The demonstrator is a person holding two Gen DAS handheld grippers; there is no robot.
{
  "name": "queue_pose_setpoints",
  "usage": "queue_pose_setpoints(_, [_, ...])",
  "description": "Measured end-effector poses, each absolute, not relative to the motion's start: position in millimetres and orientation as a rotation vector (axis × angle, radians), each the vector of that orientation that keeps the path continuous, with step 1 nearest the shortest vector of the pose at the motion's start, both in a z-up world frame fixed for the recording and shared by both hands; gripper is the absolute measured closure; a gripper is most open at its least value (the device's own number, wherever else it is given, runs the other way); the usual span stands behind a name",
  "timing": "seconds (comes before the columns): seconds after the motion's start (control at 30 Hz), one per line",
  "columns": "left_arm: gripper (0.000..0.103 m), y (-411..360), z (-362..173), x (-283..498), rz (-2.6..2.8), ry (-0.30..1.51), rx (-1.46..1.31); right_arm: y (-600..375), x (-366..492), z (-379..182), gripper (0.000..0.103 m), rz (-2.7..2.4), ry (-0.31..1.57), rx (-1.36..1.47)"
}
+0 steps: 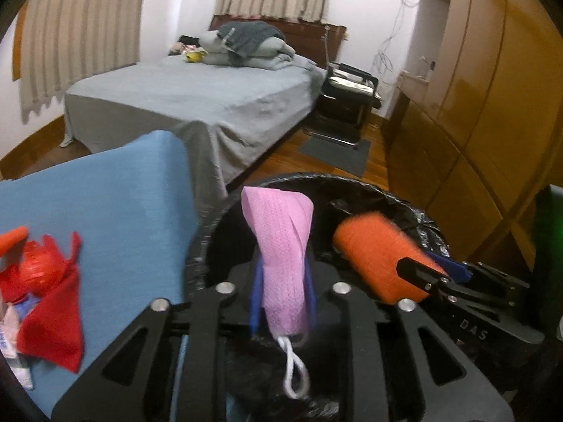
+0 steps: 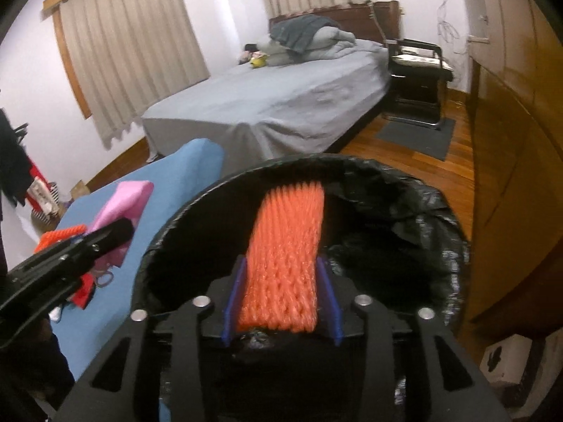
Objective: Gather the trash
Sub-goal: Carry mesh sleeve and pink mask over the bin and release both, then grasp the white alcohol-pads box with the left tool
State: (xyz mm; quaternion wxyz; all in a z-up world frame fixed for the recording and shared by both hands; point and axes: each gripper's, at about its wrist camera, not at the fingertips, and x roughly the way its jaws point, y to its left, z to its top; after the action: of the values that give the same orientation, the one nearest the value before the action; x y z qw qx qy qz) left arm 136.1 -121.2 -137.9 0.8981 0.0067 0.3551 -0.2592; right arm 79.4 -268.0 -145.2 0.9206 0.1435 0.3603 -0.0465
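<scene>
Two pieces of trash are held over the bin at this moment. The pink mask (image 1: 281, 256), with a white ear loop hanging below it, is pinched between the blue pads of the left gripper (image 1: 281, 302), whose jaws are closed narrowly on it. The orange foam net (image 2: 285, 263) is clamped in the right gripper (image 2: 283, 302), its jaws closed to about the width of the net. Both items are above the mouth of the trash bin (image 2: 169, 225), which is lined with a black bag; the mask seems nearer to the rim on the blue side.

To do this step well, I think each gripper should be fully over the dark opening before it lets go, and the jaws should open wide, because the loop of the mask and the soft net can catch on a pad. The mask side may need a small move inward first.

More trash lies on the blue cloth (image 1: 116, 204) beside the bin: a red plastic bag (image 1: 42, 281) and some paper, partly cut off by the edge of the left view. The bottom of the bin is too dark to see, so I cannot tell how full it is. Behind stands a bed (image 2: 281, 105) with a grey sheet.
</scene>
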Motion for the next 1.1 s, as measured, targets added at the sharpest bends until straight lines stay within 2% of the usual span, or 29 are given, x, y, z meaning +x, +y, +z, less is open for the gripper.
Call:
queue_pose_setpoints(0.07, [0.058,-128,-141,138,-0.551,0.741,0.016,-274,77,-145,0.053,-0.114,0.732,0.303])
queue_pose_setpoints(0.13, [0.042,-132,-143,139,-0.563,0.74,0.007,-280,74,-144,0.048,-0.134,0.72,0.308])
queue_pose_setpoints(0.23, [0.034,-131,-142,140,-0.564,0.733,0.0,-287,70,-142,0.034,-0.155,0.703,0.307])
queue_pose_setpoints(0.3, [0.032,-125,-139,139,-0.546,0.719,-0.003,-291,67,-139,0.019,-0.175,0.686,0.31])
queue_pose_setpoints(0.4, [0.025,-104,-128,135,-0.501,0.687,-0.004,-289,65,-133,0.009,-0.18,0.662,0.32])
queue_pose_setpoints(0.47, [0.019,-87,-120,130,-0.457,0.659,-0.001,-284,66,-128,0.007,-0.17,0.646,0.309])
queue_pose_setpoints(0.87, [0.017,55,-93,100,-0.093,0.57,0.003,-191,87,-116,0.006,0.028,0.635,0.225])
queue_pose_setpoints(1.1, [0.017,133,-107,92,0.108,0.603,-0.001,-123,103,-122,0.006,0.159,0.66,0.158])
